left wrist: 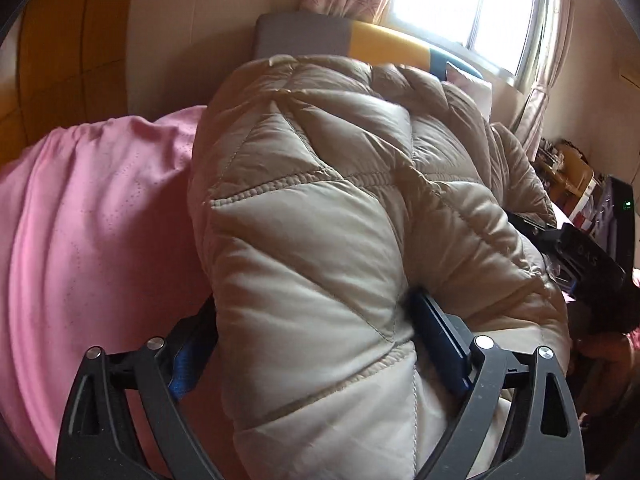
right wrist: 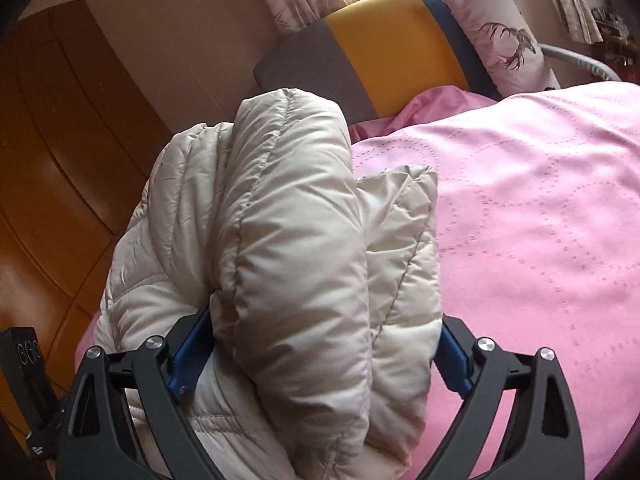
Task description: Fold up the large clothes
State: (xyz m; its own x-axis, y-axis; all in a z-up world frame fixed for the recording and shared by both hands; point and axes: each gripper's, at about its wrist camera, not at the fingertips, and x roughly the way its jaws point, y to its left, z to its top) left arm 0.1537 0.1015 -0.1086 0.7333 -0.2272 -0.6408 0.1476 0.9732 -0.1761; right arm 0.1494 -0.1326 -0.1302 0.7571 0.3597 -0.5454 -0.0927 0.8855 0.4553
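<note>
Your left hand-held gripper [left wrist: 316, 344] was clamped on a thick, doubled bundle of the beige quilted jacket [left wrist: 320, 208]. Its blue pads [left wrist: 436, 336] sat well apart because the padding filled the whole gap between them; I judged that a deep bite was chosen so the slippery shell would not slide out. The jacket bulged up in front of the lens and hid most of the bed beyond it. The pink bedspread [left wrist: 88, 208] lay to the left of and beneath the garment, which placed the work on the bed.

Your right hand-held gripper [right wrist: 320, 340] likewise gripped a rolled or folded section of the jacket [right wrist: 296, 216], with several layers stacked between the pads [right wrist: 188, 348]. More of the garment trailed down on the left of that view, over the edge of the bedspread [right wrist: 520, 220] nearest the wooden wardrobe [right wrist: 60, 152]. I could not tell whether the held portion rested on the bed or hung just above it.

Both grips taken at once suggested you were carrying one edge over as a fold. The fold appeared partly made, not yet laid flat. The pillow [right wrist: 500, 36] stood against the headboard [right wrist: 384, 36], clear of the garment.
</note>
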